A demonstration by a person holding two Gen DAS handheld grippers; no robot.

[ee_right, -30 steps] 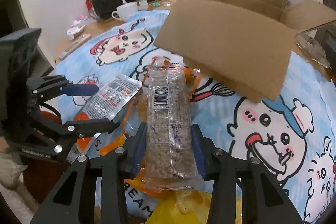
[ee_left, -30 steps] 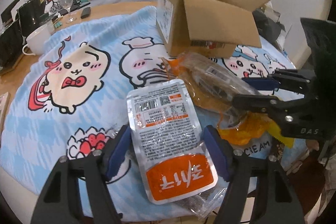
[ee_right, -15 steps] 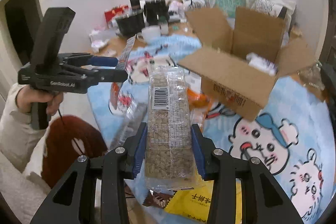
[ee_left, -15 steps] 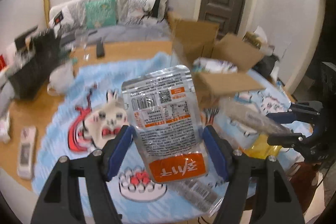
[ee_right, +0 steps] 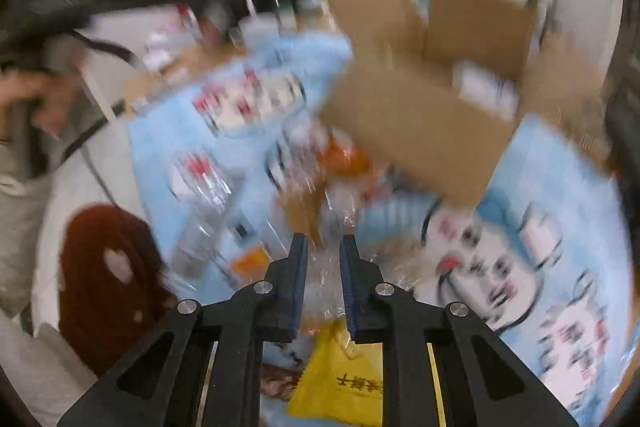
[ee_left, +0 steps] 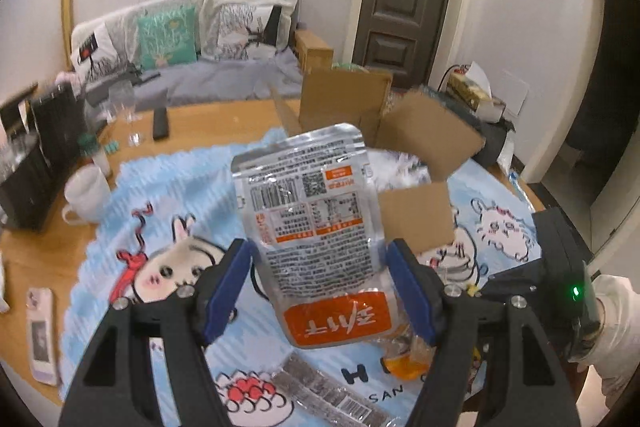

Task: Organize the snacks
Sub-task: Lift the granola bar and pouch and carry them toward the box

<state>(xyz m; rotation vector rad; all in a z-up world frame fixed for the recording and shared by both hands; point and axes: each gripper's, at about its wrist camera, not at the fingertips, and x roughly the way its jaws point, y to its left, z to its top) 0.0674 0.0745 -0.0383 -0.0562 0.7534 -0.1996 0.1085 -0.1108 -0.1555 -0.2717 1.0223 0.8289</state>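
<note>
Silver foil pouch (ee_left: 316, 227) is pinched in the left claw (ee_left: 318, 291), lifted above the surface (ee_left: 36, 251) before the open cardboard box (ee_left: 360, 115). Right claw (ee_right: 323, 283), nearly closed, nips clear wrapper; blur hides details.

One cardboard box (ee_left: 416, 151), perhaps four snack packs (ee_left: 316, 231)

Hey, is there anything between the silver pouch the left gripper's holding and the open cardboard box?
Nothing visible blocks it. The silver pouch is held up off the table in the left gripper, and the cardboard box sits just beyond with its flaps folded outward; only the near flap lies below that path.
</note>
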